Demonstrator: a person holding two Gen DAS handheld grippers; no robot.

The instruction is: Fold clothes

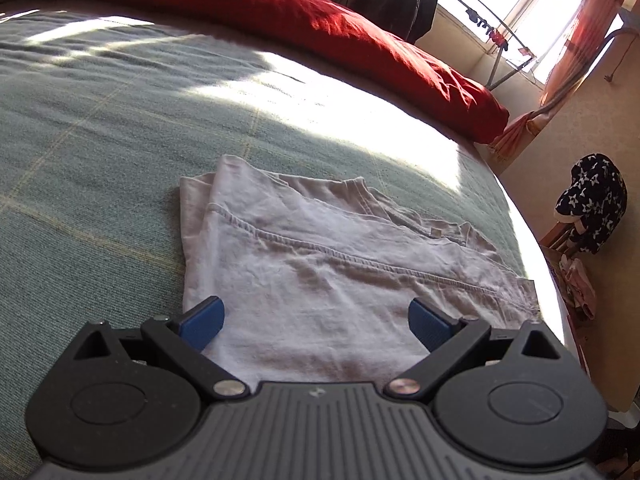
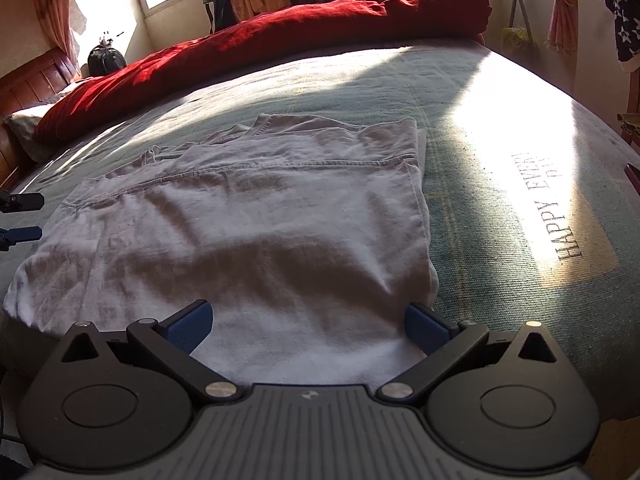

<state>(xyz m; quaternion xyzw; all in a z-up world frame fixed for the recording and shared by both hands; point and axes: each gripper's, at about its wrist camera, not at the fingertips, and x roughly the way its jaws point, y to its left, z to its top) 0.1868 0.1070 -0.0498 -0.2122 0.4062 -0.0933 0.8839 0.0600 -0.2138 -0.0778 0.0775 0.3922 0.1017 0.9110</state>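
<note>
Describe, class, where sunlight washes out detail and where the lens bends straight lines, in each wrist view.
Left wrist view: the window is blown out white, glare burns a band across the bedspread, and the bed edge curves strongly. Right wrist view: a sun patch overexposes the printed lettering, while a soft shadow crosses the white shirt, and the bed bulges like a dome.

Your white shirt (image 1: 320, 276) runs under the left gripper's body at 6 o'clock, so its near hem is hidden. In the right wrist view, the left gripper (image 2: 20, 218) is cut off at 9 o'clock; sun glare blurs the bedspread lettering (image 2: 548, 208).
</note>
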